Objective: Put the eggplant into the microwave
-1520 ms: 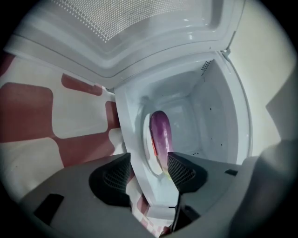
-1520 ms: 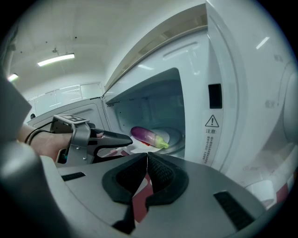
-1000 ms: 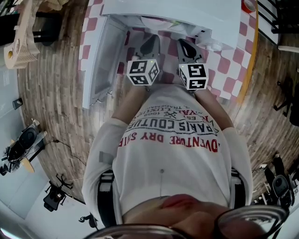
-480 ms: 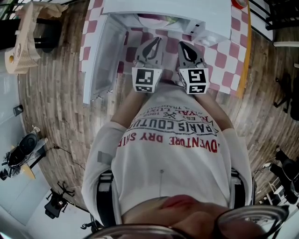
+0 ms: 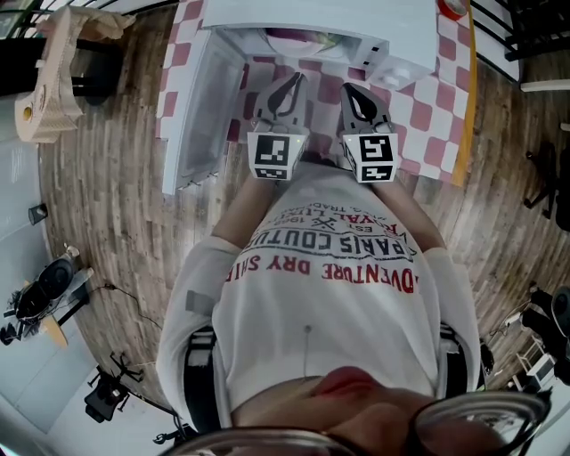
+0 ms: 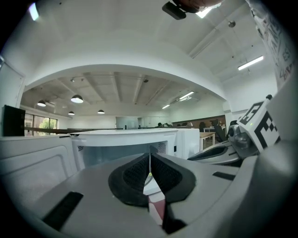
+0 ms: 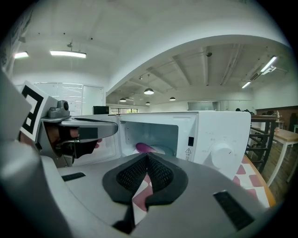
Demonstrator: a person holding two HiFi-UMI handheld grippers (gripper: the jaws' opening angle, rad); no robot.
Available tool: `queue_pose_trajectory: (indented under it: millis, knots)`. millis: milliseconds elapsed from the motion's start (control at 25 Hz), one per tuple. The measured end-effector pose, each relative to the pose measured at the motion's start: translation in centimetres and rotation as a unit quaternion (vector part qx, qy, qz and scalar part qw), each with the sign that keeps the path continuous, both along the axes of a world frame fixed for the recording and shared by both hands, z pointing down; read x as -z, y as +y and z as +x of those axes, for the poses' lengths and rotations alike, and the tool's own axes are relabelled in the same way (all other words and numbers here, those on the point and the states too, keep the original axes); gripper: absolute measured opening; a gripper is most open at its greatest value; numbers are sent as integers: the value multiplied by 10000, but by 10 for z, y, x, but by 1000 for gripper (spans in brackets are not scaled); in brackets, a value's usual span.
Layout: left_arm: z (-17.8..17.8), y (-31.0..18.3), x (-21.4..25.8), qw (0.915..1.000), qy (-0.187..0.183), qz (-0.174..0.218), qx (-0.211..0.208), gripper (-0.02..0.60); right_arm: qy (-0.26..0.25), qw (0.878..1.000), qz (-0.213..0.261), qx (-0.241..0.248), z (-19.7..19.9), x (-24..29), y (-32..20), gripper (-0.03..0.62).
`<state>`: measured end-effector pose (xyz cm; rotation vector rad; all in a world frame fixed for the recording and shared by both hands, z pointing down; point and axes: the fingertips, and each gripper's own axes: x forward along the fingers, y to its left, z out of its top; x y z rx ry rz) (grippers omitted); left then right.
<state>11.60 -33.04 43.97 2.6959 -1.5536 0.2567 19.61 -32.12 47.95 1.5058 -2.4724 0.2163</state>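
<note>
- Head view: I see both tongs held out side by side in front of the open microwave, above the red-and-white checked cloth. The left gripper and the right gripper are near each other but not touching. The microwave door is swung out on the left. A purple patch just inside the cavity is the eggplant.
- Left gripper view: I read the left tongs as clenched, the black pads pressed together at the tips with nothing between them. Past them is the microwave front, with the door to the left. The other tool shows at the right edge.
- Right gripper view: The right tongs are clenched too, pads meeting at the tip and empty, with only checked cloth showing through the gap lower down. The eggplant lies inside the microwave cavity, on its floor, well clear of both tools. The dial is to the right of the opening.
</note>
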Motion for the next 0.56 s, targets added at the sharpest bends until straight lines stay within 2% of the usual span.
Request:
queue_pose_trajectory:
  millis: [120, 560]
  knots:
    - [-6, -1, -4, 9995, 201, -213, 140, 34, -32, 10000, 8, 18, 0, 1, 3, 26]
    - [-22, -10, -14, 9977, 376, -461, 333, 34, -23, 10000, -14, -11, 2, -1, -7, 26]
